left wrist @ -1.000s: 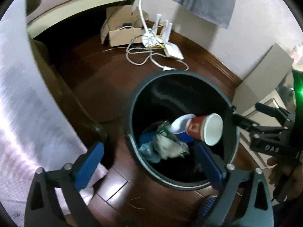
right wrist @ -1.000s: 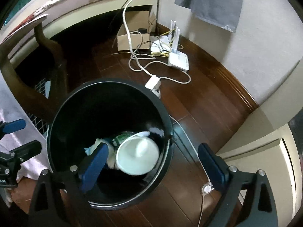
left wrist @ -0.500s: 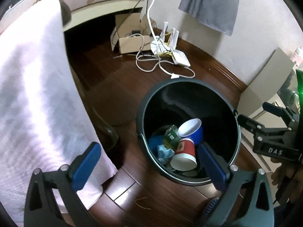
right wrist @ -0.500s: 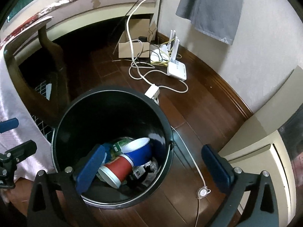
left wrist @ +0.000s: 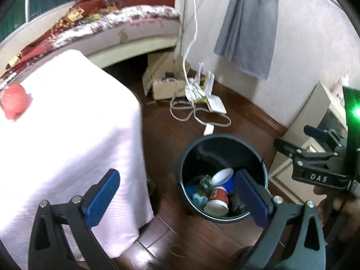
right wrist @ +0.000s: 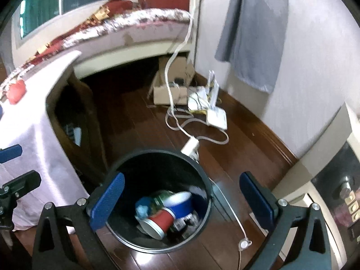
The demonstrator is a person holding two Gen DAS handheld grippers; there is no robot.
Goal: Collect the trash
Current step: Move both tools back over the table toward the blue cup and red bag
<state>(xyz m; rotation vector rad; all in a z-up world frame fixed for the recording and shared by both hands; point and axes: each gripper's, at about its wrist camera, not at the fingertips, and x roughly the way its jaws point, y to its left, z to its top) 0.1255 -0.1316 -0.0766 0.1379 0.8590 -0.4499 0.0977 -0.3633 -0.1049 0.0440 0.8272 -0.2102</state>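
A black bin (left wrist: 198,148) (right wrist: 157,155) stands on the dark wood floor. Inside lie a red paper cup (left wrist: 217,201) (right wrist: 160,221), a blue cup (left wrist: 222,177) (right wrist: 182,201) and crumpled wrappers (left wrist: 203,183). My left gripper (left wrist: 177,200) is open and empty, raised above and left of the bin. Also open and empty, my right gripper (right wrist: 182,200) hangs over the bin; the left wrist view shows it at the right edge (left wrist: 315,148). A red crumpled item (left wrist: 14,102) (right wrist: 16,91) lies on the white-clothed table (left wrist: 67,123).
White cables and a router (left wrist: 202,96) sprawl on the floor by a cardboard box (left wrist: 162,78) near the wall. A bed (left wrist: 112,22) runs along the back. A grey cloth (left wrist: 249,22) hangs on the wall. A pale cabinet (left wrist: 315,112) stands right of the bin.
The red cup dropped from over the bin and now lies inside it. Both grippers have risen and drawn back from the bin, bringing the table top and bed into view.
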